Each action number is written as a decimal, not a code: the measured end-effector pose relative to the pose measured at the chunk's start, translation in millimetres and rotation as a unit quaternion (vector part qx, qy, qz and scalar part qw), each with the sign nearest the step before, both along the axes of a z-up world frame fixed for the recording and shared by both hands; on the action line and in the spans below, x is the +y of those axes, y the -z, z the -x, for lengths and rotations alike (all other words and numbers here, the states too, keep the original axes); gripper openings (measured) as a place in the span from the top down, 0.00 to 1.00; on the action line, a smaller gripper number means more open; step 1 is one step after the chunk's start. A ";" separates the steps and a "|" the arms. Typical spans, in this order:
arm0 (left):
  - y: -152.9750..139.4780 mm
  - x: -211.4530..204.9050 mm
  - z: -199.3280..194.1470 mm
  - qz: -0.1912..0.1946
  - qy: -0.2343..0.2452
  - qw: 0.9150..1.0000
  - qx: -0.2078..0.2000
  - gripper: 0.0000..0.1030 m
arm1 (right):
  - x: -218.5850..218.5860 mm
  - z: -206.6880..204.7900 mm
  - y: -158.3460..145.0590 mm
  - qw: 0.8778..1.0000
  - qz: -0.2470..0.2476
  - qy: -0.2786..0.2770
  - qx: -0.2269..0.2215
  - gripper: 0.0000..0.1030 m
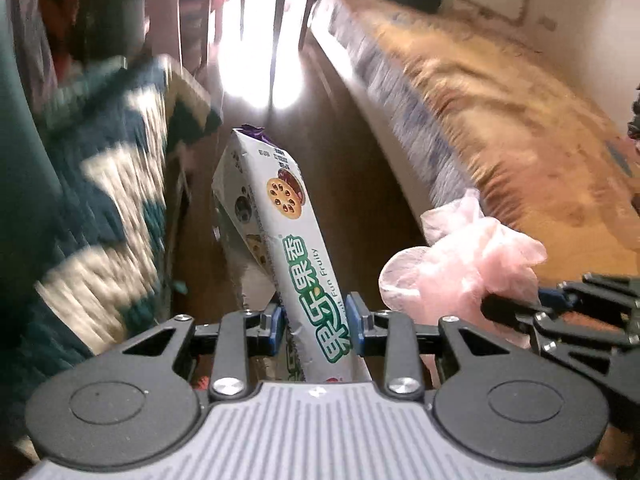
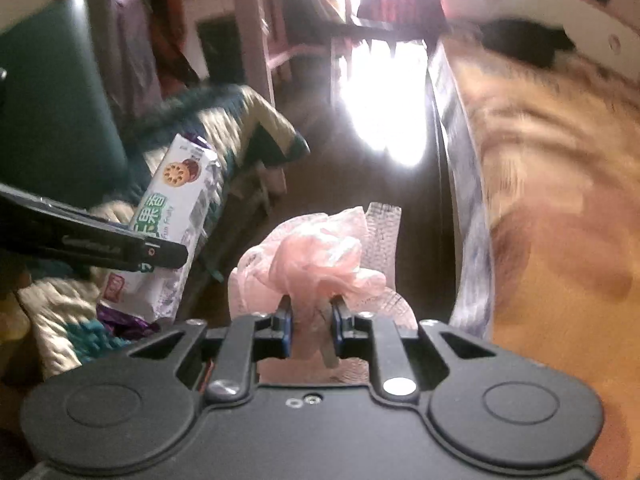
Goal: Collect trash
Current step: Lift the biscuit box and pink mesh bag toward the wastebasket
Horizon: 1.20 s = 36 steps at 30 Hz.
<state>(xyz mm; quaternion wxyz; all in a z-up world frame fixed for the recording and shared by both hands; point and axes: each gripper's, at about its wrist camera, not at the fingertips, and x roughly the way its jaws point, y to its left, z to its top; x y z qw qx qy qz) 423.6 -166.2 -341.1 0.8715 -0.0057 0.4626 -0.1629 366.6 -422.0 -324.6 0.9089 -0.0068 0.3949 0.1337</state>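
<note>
My left gripper (image 1: 316, 322) is shut on a long white biscuit wrapper (image 1: 276, 220) with green lettering and a purple end; it sticks up and away between the blue pads. The same wrapper (image 2: 176, 200) shows at the left of the right wrist view, with the left gripper's black finger across it. My right gripper (image 2: 311, 326) is shut on a crumpled pink plastic bag (image 2: 320, 256), which bunches above the pads. That pink bag (image 1: 460, 264) also appears at the right of the left wrist view, beside the right gripper's black fingers (image 1: 560, 308). Both views are motion-blurred.
A bed with an orange-brown cover (image 1: 500, 92) runs along the right. A teal and cream patterned blanket (image 1: 108, 184) lies on the left. Dark wooden floor (image 1: 328, 128) stretches between them toward a bright glare and chair legs (image 1: 256, 28).
</note>
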 end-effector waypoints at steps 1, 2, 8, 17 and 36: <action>-11.5 1.8 1.4 0.001 0.000 1.000 -0.009 0.70 | 0.4 1.3 -11.0 1.000 0.000 -0.007 -0.009 0.83; -26.5 7.5 1.8 0.002 0.001 1.000 -0.016 0.70 | 3.6 -1.2 -21.5 1.000 0.001 -0.014 -0.017 0.83; -97.7 34.4 2.7 -0.026 -0.011 0.998 -0.053 0.70 | 25.3 -11.1 -81.6 0.996 0.001 -0.053 -0.066 0.82; -205.1 91.5 17.7 -0.037 -0.044 0.990 -0.128 0.70 | 78.3 -25.7 -163.7 0.985 -0.006 -0.110 -0.135 0.82; -320.9 216.4 2.1 -0.113 -0.173 0.960 -0.190 0.69 | 213.9 -73.8 -285.3 0.953 -0.023 -0.214 -0.214 0.83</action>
